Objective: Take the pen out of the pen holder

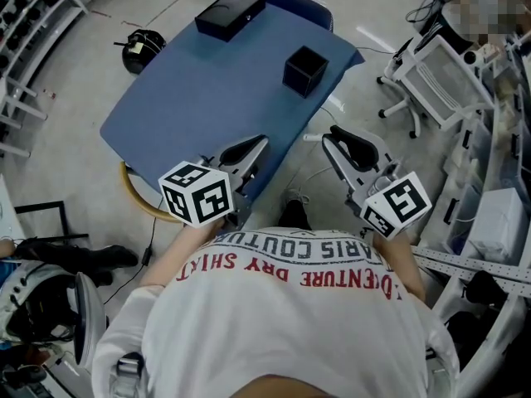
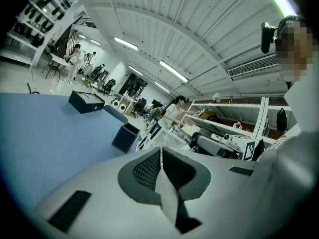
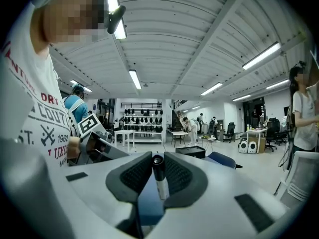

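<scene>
The black square pen holder (image 1: 304, 70) stands on the blue table (image 1: 199, 98), toward its right edge; it also shows in the left gripper view (image 2: 125, 138). A pen (image 3: 159, 180) with a black cap and pale barrel is pinched between the pads of my right gripper (image 3: 158, 159). That gripper (image 1: 333, 137) hangs off the table's near right corner, well short of the holder, and the pen's pale end (image 1: 312, 138) sticks out to its left. My left gripper (image 1: 257, 146) hovers over the table's near edge, jaws together and nothing between them (image 2: 161, 151).
A flat black box (image 1: 230, 12) lies at the table's far end. A white rolling chair (image 1: 431, 77) and shelving stand to the right, with a black bag (image 1: 143, 50) on the floor at left. Other people work in the background.
</scene>
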`<control>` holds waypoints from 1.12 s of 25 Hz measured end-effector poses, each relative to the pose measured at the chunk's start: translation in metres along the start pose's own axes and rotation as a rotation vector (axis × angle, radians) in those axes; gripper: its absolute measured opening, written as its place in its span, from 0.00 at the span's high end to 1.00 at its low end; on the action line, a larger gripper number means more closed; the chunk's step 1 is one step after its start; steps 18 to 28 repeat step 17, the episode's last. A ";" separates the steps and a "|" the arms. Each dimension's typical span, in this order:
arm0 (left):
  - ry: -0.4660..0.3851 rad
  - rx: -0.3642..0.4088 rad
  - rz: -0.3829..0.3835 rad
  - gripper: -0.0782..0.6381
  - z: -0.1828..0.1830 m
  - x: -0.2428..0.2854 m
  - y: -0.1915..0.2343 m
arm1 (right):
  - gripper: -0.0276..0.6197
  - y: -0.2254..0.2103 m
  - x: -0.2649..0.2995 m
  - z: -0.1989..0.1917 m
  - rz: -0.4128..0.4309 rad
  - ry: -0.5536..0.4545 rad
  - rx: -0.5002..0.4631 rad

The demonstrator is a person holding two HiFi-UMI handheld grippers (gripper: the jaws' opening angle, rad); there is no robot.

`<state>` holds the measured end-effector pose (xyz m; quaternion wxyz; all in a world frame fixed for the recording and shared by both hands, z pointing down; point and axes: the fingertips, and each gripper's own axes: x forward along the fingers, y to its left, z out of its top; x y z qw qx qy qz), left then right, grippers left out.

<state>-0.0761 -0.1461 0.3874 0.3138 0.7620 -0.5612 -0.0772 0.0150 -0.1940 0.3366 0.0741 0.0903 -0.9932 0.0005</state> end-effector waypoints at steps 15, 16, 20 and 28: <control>0.012 -0.008 -0.001 0.84 -0.001 0.021 0.005 | 0.83 -0.021 0.003 -0.008 -0.007 0.006 0.017; 0.012 -0.009 -0.001 0.84 -0.001 0.021 0.006 | 0.83 -0.022 0.004 -0.008 -0.006 0.006 0.017; 0.012 -0.010 0.000 0.84 -0.001 0.022 0.007 | 0.83 -0.023 0.005 -0.009 -0.005 0.007 0.017; 0.012 -0.010 0.000 0.84 -0.001 0.022 0.007 | 0.83 -0.023 0.005 -0.009 -0.005 0.007 0.017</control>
